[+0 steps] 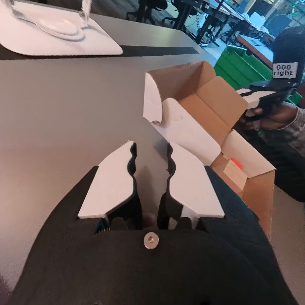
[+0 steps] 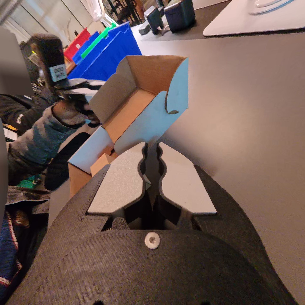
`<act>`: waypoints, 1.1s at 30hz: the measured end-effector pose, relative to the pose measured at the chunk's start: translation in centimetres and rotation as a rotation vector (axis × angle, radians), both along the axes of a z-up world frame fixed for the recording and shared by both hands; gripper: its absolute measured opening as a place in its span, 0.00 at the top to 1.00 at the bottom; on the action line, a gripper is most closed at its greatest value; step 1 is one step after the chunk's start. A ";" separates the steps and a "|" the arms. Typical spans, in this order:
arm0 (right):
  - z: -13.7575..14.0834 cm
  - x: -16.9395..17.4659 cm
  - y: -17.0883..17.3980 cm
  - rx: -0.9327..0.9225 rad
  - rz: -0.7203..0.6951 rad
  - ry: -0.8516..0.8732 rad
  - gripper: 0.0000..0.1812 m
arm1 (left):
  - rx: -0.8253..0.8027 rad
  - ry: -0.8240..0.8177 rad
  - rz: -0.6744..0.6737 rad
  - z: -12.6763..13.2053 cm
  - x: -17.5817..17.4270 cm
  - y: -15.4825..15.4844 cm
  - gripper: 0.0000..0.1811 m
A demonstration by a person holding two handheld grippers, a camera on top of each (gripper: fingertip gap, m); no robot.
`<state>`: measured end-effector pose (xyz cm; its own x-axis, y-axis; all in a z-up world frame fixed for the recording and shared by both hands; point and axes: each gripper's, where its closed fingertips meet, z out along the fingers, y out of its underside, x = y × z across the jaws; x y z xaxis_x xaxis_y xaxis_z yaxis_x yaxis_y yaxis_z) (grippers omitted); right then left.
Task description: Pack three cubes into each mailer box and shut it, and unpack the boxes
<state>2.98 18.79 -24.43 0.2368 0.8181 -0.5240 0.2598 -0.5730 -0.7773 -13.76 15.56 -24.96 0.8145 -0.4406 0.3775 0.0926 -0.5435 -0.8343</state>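
A white mailer box [image 1: 247, 156] with a brown inside stands open at the table's right edge. Its lid [image 1: 189, 132] is raised and tilted. Wooden cubes [image 1: 234, 171], one with an orange face, lie inside. My left gripper [image 1: 151, 146] is open and empty, just left of the lid's front flap. My right gripper [image 2: 151, 145] has its jaws almost closed on the lower corner of the lid's near side flap [image 2: 143, 118]. It shows in the left wrist view [image 1: 247, 97] at the lid's far side flap. The left gripper [image 2: 89, 89] shows beyond the box base [image 2: 89, 156].
A white mat [image 1: 57, 41] with a clear stand lies at the table's far left. Green bins [image 1: 239, 66] stand beyond the table edge, and blue and red bins [image 2: 107, 57] on the other side. Dark devices [image 2: 179, 14] sit far back. A person's sleeve [image 2: 49, 132] is beside the box. The tips of one gripper are about 20 centimeters away from the tips of the other.
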 end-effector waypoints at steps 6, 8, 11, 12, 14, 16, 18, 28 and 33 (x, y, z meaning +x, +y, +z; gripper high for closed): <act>1.1 0.2 -0.5 0.038 0.019 0.024 0.95 | 0.071 0.058 -0.049 1.0 1.6 0.1 0.84; 1.4 0.1 -0.8 0.058 0.031 0.030 0.97 | 0.102 0.074 -0.060 1.7 1.8 -0.2 0.85; 2.0 0.0 -1.4 0.091 0.049 0.041 0.98 | 0.147 0.084 -0.075 2.5 2.2 -0.8 0.87; 2.1 0.0 -1.6 0.107 0.057 0.046 0.98 | 0.165 0.084 -0.083 2.8 2.4 -1.1 0.88; 2.5 0.0 -2.1 0.140 0.074 0.058 0.99 | 0.221 0.095 -0.099 3.6 2.7 -1.6 0.88; 2.8 0.2 -2.7 0.191 0.089 0.065 0.99 | 0.267 0.114 -0.116 4.2 3.0 -2.3 0.87; 3.0 0.5 -3.4 0.259 0.104 0.069 0.99 | 0.319 0.140 -0.146 4.7 3.4 -3.2 0.87; 1.9 1.4 -6.4 0.595 0.135 -0.066 0.99 | 0.437 0.337 -0.264 3.7 5.4 -7.8 0.85; 0.2 2.0 -7.3 0.680 0.150 -0.183 0.99 | 0.412 0.483 -0.305 1.7 5.4 -9.2 0.82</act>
<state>5.00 11.46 -24.18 0.1316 0.9798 0.1508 0.4582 0.0748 -0.8857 -8.33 6.32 -23.22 0.6660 -0.7055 -0.2424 -0.4466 -0.1168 -0.8871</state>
